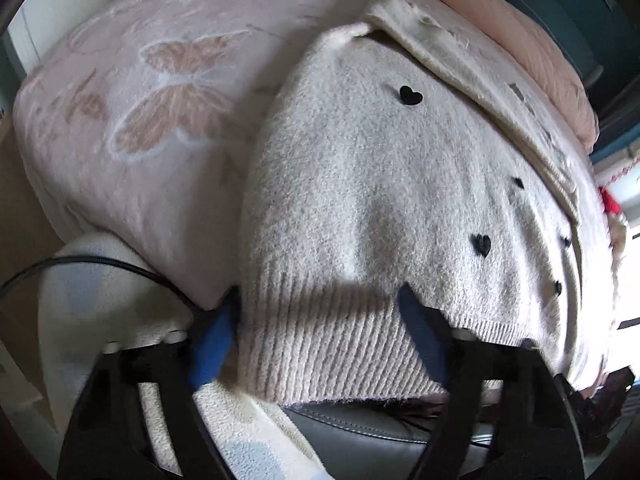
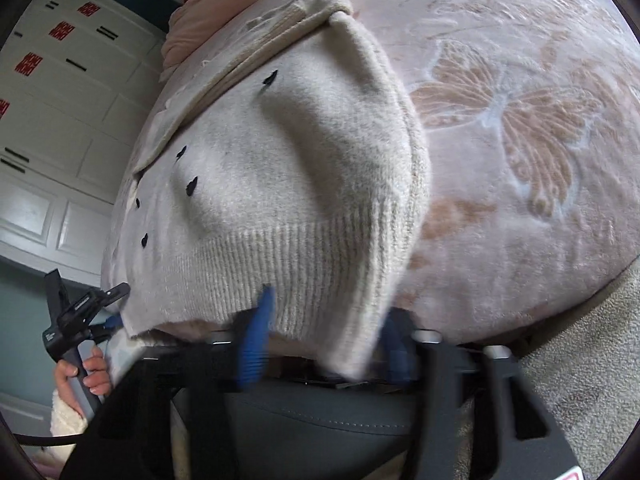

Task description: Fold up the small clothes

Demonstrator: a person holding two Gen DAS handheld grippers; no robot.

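Note:
A cream knit cardigan point(image 1: 380, 184) with small black heart buttons lies on a pink butterfly blanket point(image 1: 152, 120). Its ribbed hem hangs over the blanket's near edge. My left gripper point(image 1: 320, 328) is open, its blue-padded fingers point(image 1: 212, 340) standing on either side of the ribbed hem. In the right wrist view the cardigan point(image 2: 288, 184) is lumpy, with one side folded over. My right gripper point(image 2: 324, 332) is open, its blue fingers point(image 2: 256, 336) astride the hem's corner, which drapes between them. The left gripper also shows in the right wrist view point(image 2: 92, 308), held by a hand.
A peach pillow point(image 1: 540, 52) lies at the far end of the bed. White panelled cabinet doors point(image 2: 52, 120) stand to the left in the right wrist view. A grey leather surface point(image 2: 320, 420) sits below the blanket edge. A beige carpet point(image 2: 580, 360) lies at the right.

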